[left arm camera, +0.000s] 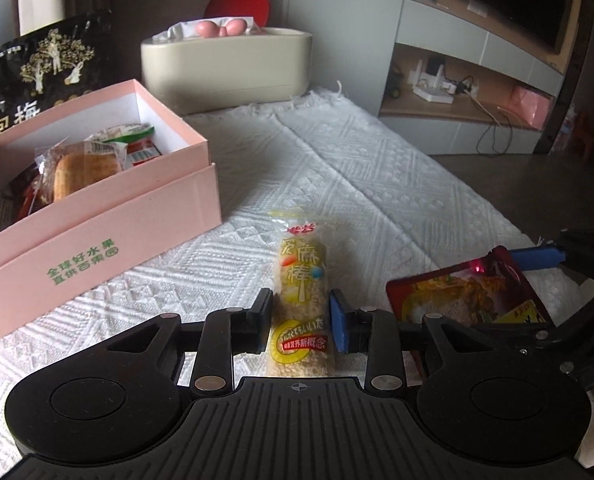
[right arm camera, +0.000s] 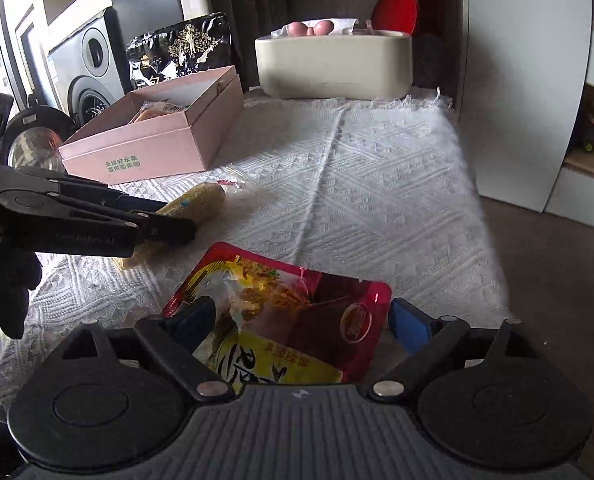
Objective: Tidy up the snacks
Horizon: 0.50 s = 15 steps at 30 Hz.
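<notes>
Left gripper (left arm camera: 300,322): jaws closed in on both long sides of sesame bar packet (left arm camera: 300,288), black pad on one side, blue pad on the other, each touching the wrapper; packet lying lengthwise on white woven cloth (left arm camera: 377,184), far end pointing away from the camera

Right gripper (right arm camera: 297,320): jaws apart, straddling red snack pouch (right arm camera: 297,312); blue fingers (right arm camera: 407,324) just beside the pouch's edges, contact not clear from this view; pouch flat on the cloth, near edge of the bench, yellow label toward the camera

Same pouch in left wrist view (left arm camera: 465,296), right of the sesame bar, a blue finger of the right gripper at its far corner

Pink box (left arm camera: 97,216): open, on the cloth to the left, green printed characters on front wall; holding wrapped biscuit pack (left arm camera: 85,168) and green-and-red packets (left arm camera: 137,144) behind it

Black snack bag (left arm camera: 41,64): gold figures printed, upright behind the pink box

Cream tissue holder (left arm camera: 225,64): at far end of the cloth, pink rounded object (left arm camera: 221,28) on top, white tissue showing beside it

Red round object (left arm camera: 237,0): behind the tissue holder, partly hidden

Shelving unit (left arm camera: 477,92): background right, with cables and small devices

Washing machine (right arm camera: 89,68): background left in right wrist view
</notes>
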Tool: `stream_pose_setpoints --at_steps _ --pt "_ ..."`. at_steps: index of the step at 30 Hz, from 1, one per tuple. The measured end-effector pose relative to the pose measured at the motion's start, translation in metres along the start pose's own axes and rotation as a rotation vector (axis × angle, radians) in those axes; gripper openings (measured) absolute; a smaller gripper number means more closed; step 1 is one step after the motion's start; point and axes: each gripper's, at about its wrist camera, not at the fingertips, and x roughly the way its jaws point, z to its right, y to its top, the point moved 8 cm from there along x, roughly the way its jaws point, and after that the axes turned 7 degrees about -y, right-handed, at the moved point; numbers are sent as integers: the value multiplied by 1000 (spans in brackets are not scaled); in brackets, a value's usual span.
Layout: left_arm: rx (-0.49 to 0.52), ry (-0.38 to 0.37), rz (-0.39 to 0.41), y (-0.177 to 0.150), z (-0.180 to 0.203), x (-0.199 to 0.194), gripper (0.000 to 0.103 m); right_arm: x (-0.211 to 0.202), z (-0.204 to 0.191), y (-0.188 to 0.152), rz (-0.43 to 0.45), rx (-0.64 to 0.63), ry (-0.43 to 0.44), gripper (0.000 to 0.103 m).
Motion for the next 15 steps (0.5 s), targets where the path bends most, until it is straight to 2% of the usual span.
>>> stream_pose_setpoints --at_steps 2,6,10,12,15 --pt "0 35 4 -7 -5 -11 35 1 -2 0 -4 5 -1 102" --pt "-11 167 -3 -30 -19 -38 35 2 -6 -2 4 -14 -25 103" --pt "-84 155 26 -47 -19 -56 36 2 -6 -3 15 -18 -32 103" --pt "-92 158 53 -51 -18 -57 36 2 -5 -1 -11 -9 -23 103" --pt "-88 156 85 -53 -16 -56 37 4 -7 2 -93 -81 1 103"
